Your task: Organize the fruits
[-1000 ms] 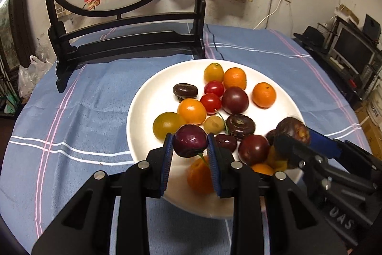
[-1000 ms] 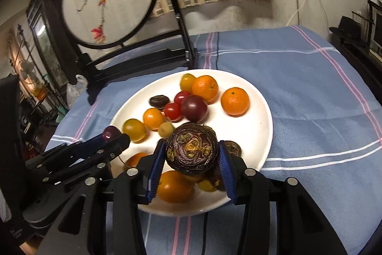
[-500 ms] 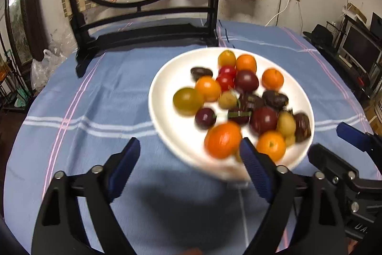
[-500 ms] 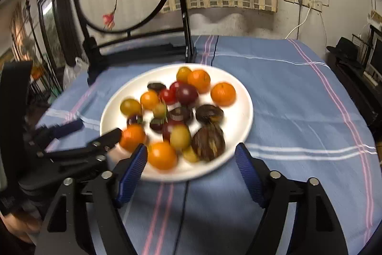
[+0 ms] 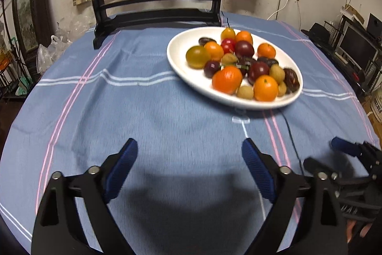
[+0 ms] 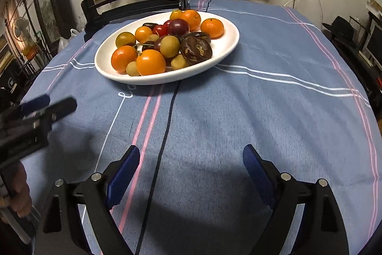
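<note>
Now, left wrist view: left gripper [image 5: 189, 159] spread wide, empty, over bare cloth near table's front edge. Plate [image 5: 181, 68] of fruit toward back right; no stray fruit visible.

Right wrist view: right gripper [image 6: 191, 159] also spread, empty. Plate [image 6: 229, 44] toward back left. Judgement: sorting looks finished; keep both grippers clear of rim.

Fruits [image 5: 226, 78] lie on plate [image 5: 176, 63], plate on tablecloth [image 5: 143, 111].

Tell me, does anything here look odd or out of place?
Nothing is spilled: all the fruit sits on the white oval plate. One oddity: a thin black cable runs across the blue striped tablecloth and under the plate. Both tongs are open and empty.
</note>
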